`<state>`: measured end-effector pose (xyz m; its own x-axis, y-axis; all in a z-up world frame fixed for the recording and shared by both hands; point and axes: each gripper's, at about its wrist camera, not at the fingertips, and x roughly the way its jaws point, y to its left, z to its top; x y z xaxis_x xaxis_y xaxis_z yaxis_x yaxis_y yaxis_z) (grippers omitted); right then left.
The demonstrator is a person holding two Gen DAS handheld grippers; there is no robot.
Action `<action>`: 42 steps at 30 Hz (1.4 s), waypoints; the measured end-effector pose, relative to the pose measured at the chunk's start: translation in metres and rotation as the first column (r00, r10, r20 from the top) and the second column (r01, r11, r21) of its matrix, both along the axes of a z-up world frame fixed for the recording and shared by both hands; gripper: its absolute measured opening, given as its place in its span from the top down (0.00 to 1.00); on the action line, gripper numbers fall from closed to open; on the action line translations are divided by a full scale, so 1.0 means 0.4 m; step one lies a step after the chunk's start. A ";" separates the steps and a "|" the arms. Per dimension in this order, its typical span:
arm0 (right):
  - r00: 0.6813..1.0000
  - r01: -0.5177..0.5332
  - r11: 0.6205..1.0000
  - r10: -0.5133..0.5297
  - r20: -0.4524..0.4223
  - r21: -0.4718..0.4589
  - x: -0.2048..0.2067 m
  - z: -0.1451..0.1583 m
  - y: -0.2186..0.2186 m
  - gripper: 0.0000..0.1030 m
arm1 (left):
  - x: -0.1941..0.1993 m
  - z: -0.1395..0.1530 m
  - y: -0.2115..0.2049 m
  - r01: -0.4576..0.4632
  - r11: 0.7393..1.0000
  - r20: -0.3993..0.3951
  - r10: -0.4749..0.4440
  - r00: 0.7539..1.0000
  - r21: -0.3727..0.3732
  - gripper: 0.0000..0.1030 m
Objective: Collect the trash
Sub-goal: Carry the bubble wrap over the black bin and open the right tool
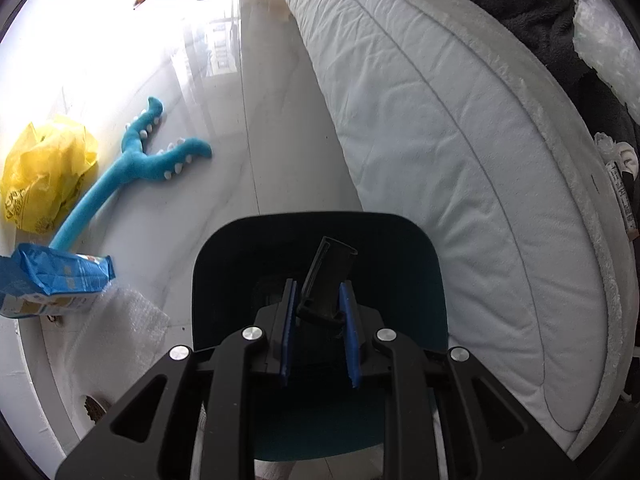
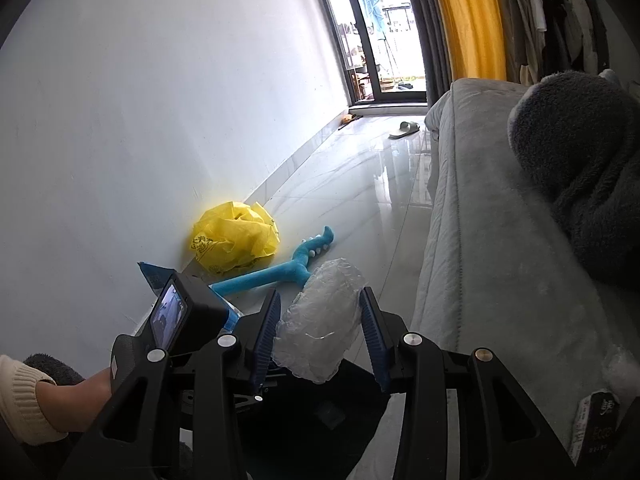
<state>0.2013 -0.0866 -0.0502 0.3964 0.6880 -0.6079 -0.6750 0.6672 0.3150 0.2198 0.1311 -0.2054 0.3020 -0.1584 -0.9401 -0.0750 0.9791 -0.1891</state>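
My left gripper (image 1: 319, 300) is shut on the black handle (image 1: 328, 280) of a dark teal dustpan (image 1: 400, 264) and holds it over the floor beside the bed. My right gripper (image 2: 320, 312) is shut on a wad of clear bubble wrap (image 2: 324, 320), held above the dark dustpan (image 2: 320, 412). On the floor by the wall lie a crumpled yellow plastic bag (image 1: 44, 172) (image 2: 236, 240), a blue snack packet (image 1: 52, 276) and another piece of bubble wrap (image 1: 116, 332).
A blue plush toy (image 1: 136, 168) (image 2: 288, 268) lies on the glossy tiled floor. The grey mattress (image 1: 460, 140) (image 2: 500, 240) runs along the right, with a dark blanket (image 2: 580, 160) on it. A slipper (image 2: 404, 130) lies near the balcony door. The white wall (image 2: 140, 120) is left.
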 end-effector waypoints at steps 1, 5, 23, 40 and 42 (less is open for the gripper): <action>1.000 -0.009 1.000 0.009 -0.006 -0.008 -0.002 -0.008 0.014 0.60 | -0.004 -0.009 0.007 0.000 1.000 -0.020 -0.001 1.000 -0.010 0.77; 0.999 -0.034 0.999 0.032 -0.032 -0.038 -0.005 -0.035 0.051 0.60 | -0.019 -0.025 0.029 0.003 1.000 -0.066 -0.005 0.998 -0.025 0.76; 0.975 -0.061 0.985 0.025 -0.222 -0.159 0.009 -0.207 0.164 0.60 | -0.079 0.093 0.177 -0.075 0.997 0.095 0.074 0.993 0.007 0.36; 0.946 -0.164 0.928 0.051 -0.321 -0.334 -0.038 -0.387 0.275 0.59 | -0.134 0.263 0.240 -0.124 0.991 0.383 0.098 0.918 0.043 0.31; 0.942 -0.173 0.920 0.051 -0.332 -0.352 -0.042 -0.402 0.279 0.59 | -0.141 0.287 0.231 -0.120 0.991 0.419 0.086 0.904 0.054 0.31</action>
<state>0.1845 0.0251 -0.2112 0.0788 0.4165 -0.9057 -0.6607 0.7022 0.2654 0.1636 0.2234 -0.0904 0.6779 -0.0379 -0.7342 -0.1073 0.9829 -0.1497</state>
